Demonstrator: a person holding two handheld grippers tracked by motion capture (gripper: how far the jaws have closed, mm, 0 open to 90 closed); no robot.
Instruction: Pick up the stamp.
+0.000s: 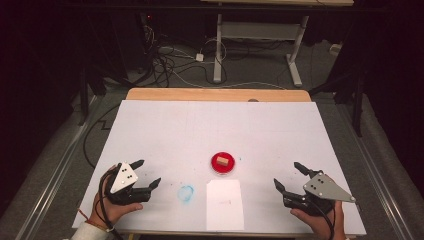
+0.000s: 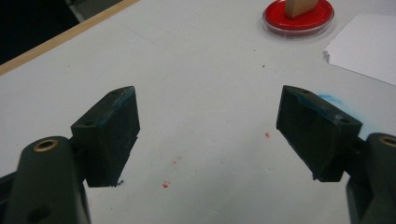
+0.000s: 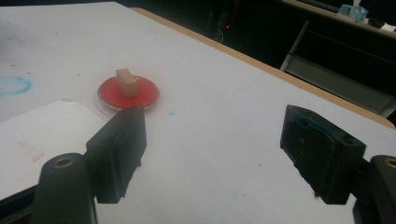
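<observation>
Resting near the front edge of the white desk (image 1: 165, 125), the left gripper (image 1: 148, 174) sits at the near left and the right gripper (image 1: 288, 176) at the near right, each held by a hand coming in from the near side. Both sets of jaws stand wide apart with nothing between them; the gripper views show bare desk surface in each gap. Between the two grippers, slightly farther from the person, lies a round red dish (image 1: 223, 163) with a clear rim, and a small tan wooden block (image 1: 223, 160) rests on its middle. The block lies well apart from both grippers. Just near of the dish, a white sheet of paper (image 1: 224, 204) lies flat on the desk, its far edge close to the dish. To the left of the sheet, between it and the left gripper, a faint blue ring-shaped smudge (image 1: 185, 193) marks the surface. Small red flecks (image 2: 166, 184) dot the desk in front of the left gripper. Blue traces show on the inner faces of the jaw pads in both gripper views.
</observation>
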